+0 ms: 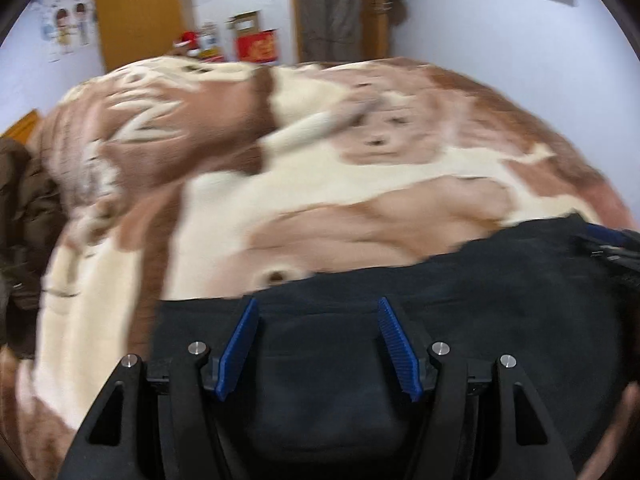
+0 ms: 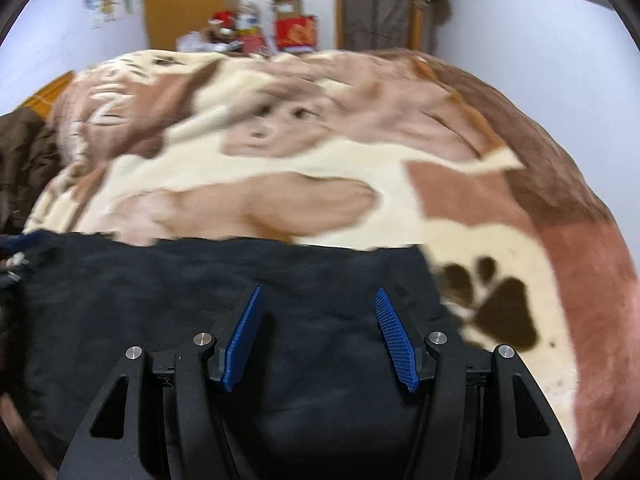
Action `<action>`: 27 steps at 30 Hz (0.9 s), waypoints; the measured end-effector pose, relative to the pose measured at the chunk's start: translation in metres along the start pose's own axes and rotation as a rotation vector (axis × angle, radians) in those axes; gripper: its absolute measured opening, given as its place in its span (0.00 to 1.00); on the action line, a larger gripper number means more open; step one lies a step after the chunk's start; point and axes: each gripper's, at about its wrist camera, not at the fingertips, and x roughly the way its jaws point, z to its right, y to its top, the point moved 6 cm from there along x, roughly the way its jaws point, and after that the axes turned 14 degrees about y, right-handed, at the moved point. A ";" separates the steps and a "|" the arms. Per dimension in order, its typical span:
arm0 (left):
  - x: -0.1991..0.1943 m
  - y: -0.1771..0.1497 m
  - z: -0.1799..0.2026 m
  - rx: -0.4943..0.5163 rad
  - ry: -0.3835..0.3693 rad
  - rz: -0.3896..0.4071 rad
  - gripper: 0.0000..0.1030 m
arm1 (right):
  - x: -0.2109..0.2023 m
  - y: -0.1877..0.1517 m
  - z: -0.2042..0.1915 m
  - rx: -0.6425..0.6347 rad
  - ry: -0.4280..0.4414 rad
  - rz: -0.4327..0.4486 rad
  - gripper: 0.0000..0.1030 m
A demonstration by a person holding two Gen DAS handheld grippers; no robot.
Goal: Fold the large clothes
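A black garment (image 1: pixel 400 360) lies flat on the near part of a bed, its far edge running straight across the brown and cream blanket (image 1: pixel 320 200). My left gripper (image 1: pixel 318 304) hovers over the garment's left part, blue pads (image 1: pixel 240 344) wide apart with nothing pinched between them. In the right wrist view, my right gripper (image 2: pixel 318 292) stands open the same way over the right part of the garment (image 2: pixel 160 300), close to its right edge. Both views are blurred.
A dark brown jacket (image 1: pixel 24 208) lies heaped at the bed's left side. Beyond the bed stand red boxes and small items (image 2: pixel 292 28), an orange wooden door (image 2: pixel 180 4) and white walls. A paw print (image 2: pixel 500 312) marks the blanket to the right of the garment.
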 end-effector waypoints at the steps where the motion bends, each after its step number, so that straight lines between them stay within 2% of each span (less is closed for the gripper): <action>1: 0.011 -0.004 -0.012 -0.015 0.023 -0.028 0.63 | 0.007 -0.005 0.009 0.017 -0.016 -0.026 0.57; 4: 0.041 -0.022 -0.023 -0.039 0.017 -0.083 0.64 | 0.026 -0.013 0.017 0.043 0.001 -0.054 0.58; 7: 0.059 -0.027 -0.018 -0.061 0.020 -0.082 0.64 | 0.039 -0.013 0.015 0.021 -0.033 -0.064 0.58; 11: 0.071 -0.029 -0.010 -0.076 0.024 -0.081 0.65 | 0.048 -0.015 0.026 0.061 -0.002 -0.060 0.58; 15: 0.068 -0.033 -0.011 -0.090 0.013 -0.082 0.64 | 0.045 -0.018 0.023 0.059 -0.008 -0.061 0.59; 18: 0.052 -0.030 -0.017 -0.088 0.013 -0.095 0.64 | 0.027 -0.013 0.020 0.066 -0.005 -0.066 0.59; 21: 0.023 -0.022 -0.027 -0.100 0.005 -0.069 0.62 | -0.004 -0.004 0.011 0.072 -0.004 -0.017 0.59; 24: -0.018 -0.010 -0.012 -0.105 -0.075 0.013 0.61 | -0.032 0.000 -0.027 0.048 0.089 0.048 0.59; 27: -0.043 -0.003 0.024 -0.087 -0.177 0.042 0.61 | -0.024 -0.006 -0.071 -0.014 0.166 0.010 0.59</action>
